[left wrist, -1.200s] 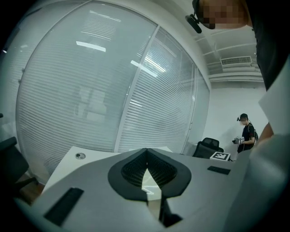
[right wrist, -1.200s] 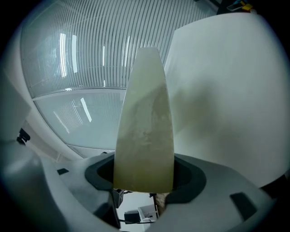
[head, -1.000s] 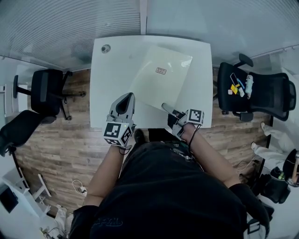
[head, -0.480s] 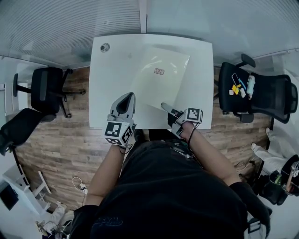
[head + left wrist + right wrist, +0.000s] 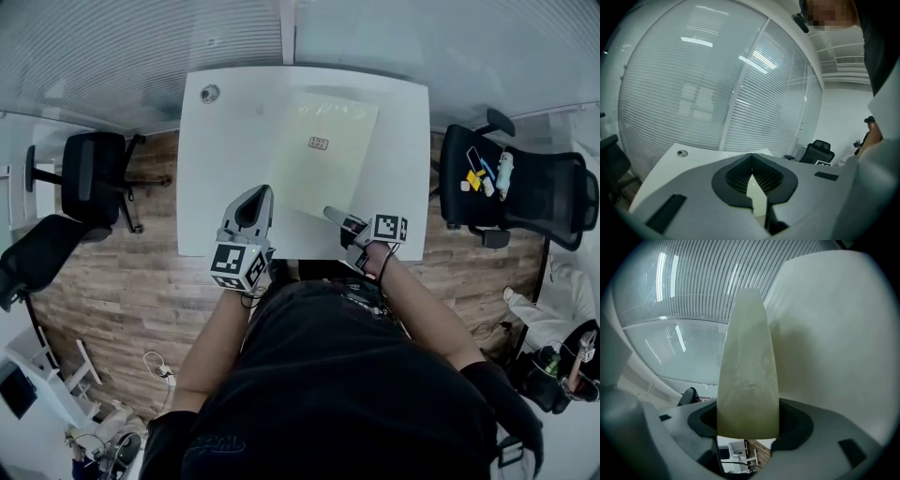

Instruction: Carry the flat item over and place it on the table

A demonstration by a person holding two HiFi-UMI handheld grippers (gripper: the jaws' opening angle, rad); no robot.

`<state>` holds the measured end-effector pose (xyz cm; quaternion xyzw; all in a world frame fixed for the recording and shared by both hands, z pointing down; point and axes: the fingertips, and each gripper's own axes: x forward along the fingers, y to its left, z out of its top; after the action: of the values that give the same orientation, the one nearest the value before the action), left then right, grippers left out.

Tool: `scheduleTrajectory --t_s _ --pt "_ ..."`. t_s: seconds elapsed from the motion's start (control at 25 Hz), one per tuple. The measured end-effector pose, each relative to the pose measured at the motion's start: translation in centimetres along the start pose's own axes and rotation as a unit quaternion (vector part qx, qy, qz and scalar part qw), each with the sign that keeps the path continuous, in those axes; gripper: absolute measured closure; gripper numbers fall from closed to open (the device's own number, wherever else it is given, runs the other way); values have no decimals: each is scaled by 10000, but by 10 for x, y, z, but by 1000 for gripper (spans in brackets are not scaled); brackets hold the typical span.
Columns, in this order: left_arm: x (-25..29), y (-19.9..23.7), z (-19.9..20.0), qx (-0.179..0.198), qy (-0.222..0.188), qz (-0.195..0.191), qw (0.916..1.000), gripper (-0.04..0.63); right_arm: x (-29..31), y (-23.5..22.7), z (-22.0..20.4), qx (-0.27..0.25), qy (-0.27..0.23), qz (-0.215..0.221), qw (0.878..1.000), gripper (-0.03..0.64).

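Only the head view shows the pale flat board (image 5: 323, 155) over the white table (image 5: 220, 159). The right gripper (image 5: 330, 214) view shows the jaws clamped on its edge. The left gripper's (image 5: 253, 193) jaws meet, empty; whether the board touches the table is unclear.

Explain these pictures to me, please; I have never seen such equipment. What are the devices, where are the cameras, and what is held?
No robot: a person holds two grippers, each with two jaws. One picture comes from a camera on the person's head, looking down; the others from cameras on the grippers. Below stands a white table. The right gripper has its jaws closed on the near edge of a pale flat board over the table. The left gripper is shut and empty.
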<state>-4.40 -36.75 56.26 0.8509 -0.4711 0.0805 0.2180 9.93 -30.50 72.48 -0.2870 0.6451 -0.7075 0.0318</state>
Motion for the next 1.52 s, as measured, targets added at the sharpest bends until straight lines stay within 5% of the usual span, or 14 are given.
scheduleTrajectory --t_s 0.32,0.64,0.96,1.52 --pt "2 2 2 -4 20 7 10000 583 1 -20 3 -181 89 -376 9991 317" --pt "3 2 2 -100 31 -59 9999 583 1 -45 9 -737 223 -1219 9896 263" --pt "2 -3 -6 51 154 -184 9997 583 -9 -68 26 -1592 30 -2166 9632 245" --pt "-18 -17 2 319 61 -482 9983 583 -36 -44 36 -2469 -752 -2728 9268 335"
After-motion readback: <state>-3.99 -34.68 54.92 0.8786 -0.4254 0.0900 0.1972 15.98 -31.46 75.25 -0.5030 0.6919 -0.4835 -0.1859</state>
